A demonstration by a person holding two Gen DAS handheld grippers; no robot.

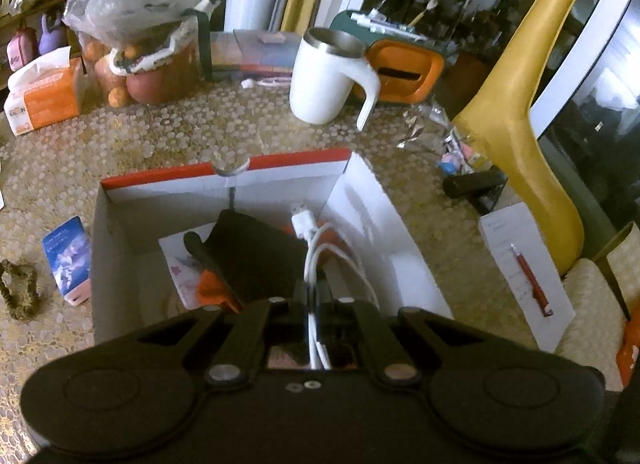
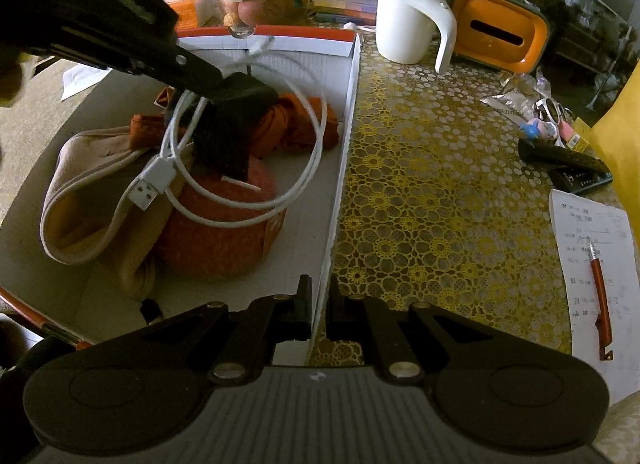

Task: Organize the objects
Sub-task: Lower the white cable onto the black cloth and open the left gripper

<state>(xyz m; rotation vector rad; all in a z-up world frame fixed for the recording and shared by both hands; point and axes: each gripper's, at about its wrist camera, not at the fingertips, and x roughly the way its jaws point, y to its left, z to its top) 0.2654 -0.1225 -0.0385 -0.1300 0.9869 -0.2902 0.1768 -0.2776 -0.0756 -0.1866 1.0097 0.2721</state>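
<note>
In the lower centre of the left wrist view, our left gripper (image 1: 316,304) has its jaws clamped together on the coiled white USB cable (image 1: 316,260), which hangs over the open white cardboard box with a red rim (image 1: 372,200). In the right wrist view the cable (image 2: 248,204) loops above an orange knitted cloth (image 2: 224,240) inside the box (image 2: 340,168). Our right gripper (image 2: 318,304), at the bottom centre, is pinched on the box's right wall. A white mug (image 2: 404,20) stands upper right on the gold-patterned table (image 2: 432,204).
</note>
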